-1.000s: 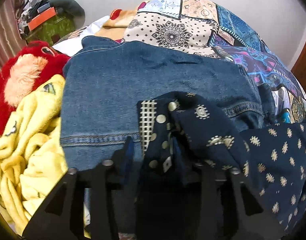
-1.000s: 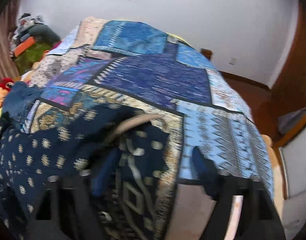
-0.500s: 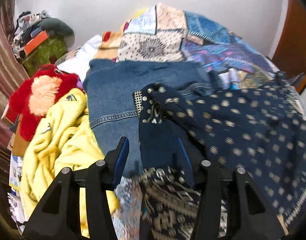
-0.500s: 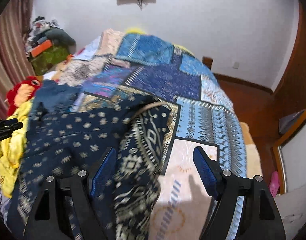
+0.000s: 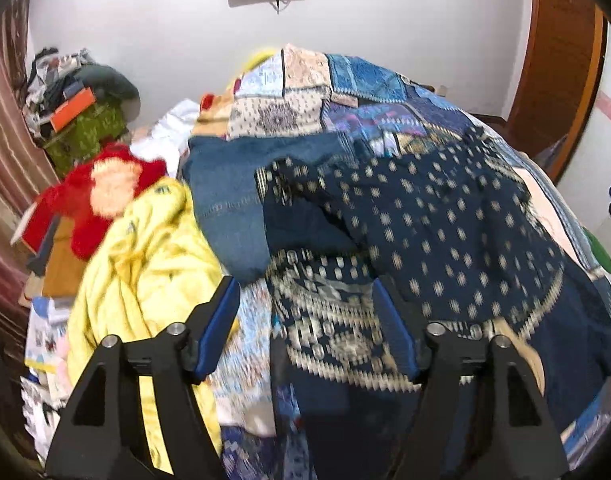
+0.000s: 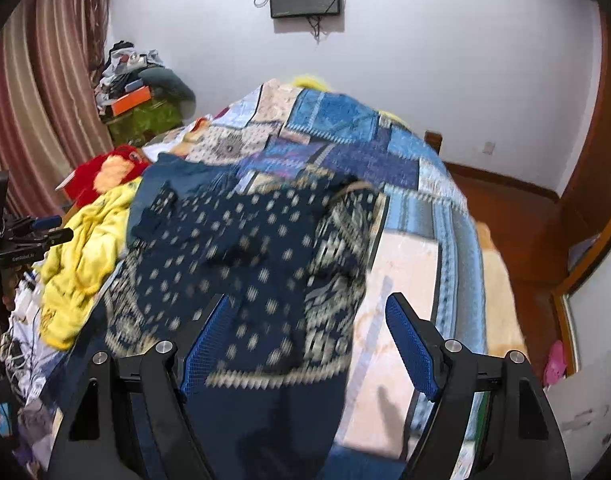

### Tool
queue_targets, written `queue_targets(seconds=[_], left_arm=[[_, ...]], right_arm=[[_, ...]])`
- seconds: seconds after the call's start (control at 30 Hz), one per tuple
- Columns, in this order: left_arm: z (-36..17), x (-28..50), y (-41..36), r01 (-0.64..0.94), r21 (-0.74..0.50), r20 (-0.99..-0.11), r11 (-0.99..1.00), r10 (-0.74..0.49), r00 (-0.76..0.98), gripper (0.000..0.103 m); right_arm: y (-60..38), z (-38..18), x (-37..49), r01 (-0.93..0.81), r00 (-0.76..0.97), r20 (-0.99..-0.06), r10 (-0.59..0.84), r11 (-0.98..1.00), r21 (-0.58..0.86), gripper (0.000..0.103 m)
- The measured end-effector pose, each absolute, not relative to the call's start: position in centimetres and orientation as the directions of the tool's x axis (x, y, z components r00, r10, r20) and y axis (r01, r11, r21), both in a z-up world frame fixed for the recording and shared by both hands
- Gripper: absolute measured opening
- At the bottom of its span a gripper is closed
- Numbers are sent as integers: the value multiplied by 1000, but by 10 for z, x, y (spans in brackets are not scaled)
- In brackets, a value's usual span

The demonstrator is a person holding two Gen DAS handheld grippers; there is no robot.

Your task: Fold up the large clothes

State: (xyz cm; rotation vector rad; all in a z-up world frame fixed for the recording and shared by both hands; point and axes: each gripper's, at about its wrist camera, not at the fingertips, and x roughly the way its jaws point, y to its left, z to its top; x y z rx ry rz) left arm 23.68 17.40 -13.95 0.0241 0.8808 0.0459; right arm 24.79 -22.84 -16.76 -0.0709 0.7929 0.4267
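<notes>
Left wrist view first: off to the left gripper's (image 5: 305, 320) left lie a red plush toy (image 5: 101, 192) and, nearer, a crumpled yellow garment (image 5: 145, 264). Ahead and slightly left sits a blue denim piece (image 5: 229, 196). The navy patterned garment (image 5: 445, 232) spreads from between the fingers out ahead and to the right, lying over the patchwork bedspread (image 5: 345, 92); its pale-bordered hem lies just ahead of the fingers. The jaws stand wide apart with nothing gripped between the blue pads (image 5: 217, 324).

Right wrist view: far to the left of the right gripper (image 6: 309, 340) the same yellow garment (image 6: 85, 248) and red plush toy (image 6: 105, 172) show, with the left gripper (image 6: 33, 236) at the frame's left edge. The navy patterned garment (image 6: 245, 248) lies ahead and left, its hem reaching between the fingers. To the right, bare bedspread (image 6: 405, 272) runs to the bed's edge. These jaws are also spread wide, holding nothing. Both views are motion-blurred.
</notes>
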Motion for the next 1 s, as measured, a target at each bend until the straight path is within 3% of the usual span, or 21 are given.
queue_targets(seconds=[0.33,0.67,0.7,0.77,0.83,0.9,0.97,1.0], left_arm=[[-217,182,181,-45,-143,-875,989,-105,472,69],[-285,136,183,-193,-314,-901,929,-228,370,70],[-285,133,183,-207,-351,-890,913,-256,379,70],[-285,130,183,-213,-449,-852,868,-344,394,65],[-284,129,179,-203,-477,-836,855,-370,405,62],[-279,129,174,-167,-468,-834,868,-371,409,50],[-269,132,167,-133,-457,-831,880,-369,416,16],[-264,133,165,-119,-436,-835,892,-352,423,14]], right_arm=[[-251,-230,203,-367,469,-792,391,902,228,78],[-255,-275,178,-315,363,-802,475,872,374,76],[-255,-276,176,-323,365,-799,479,870,374,73],[-255,-274,175,-333,351,-778,521,846,416,54],[-254,-274,176,-339,341,-769,541,833,437,43],[-251,-273,179,-349,338,-769,543,831,433,22],[-247,-269,184,-359,336,-758,559,820,446,14],[-245,-265,185,-368,346,-750,563,817,444,12]])
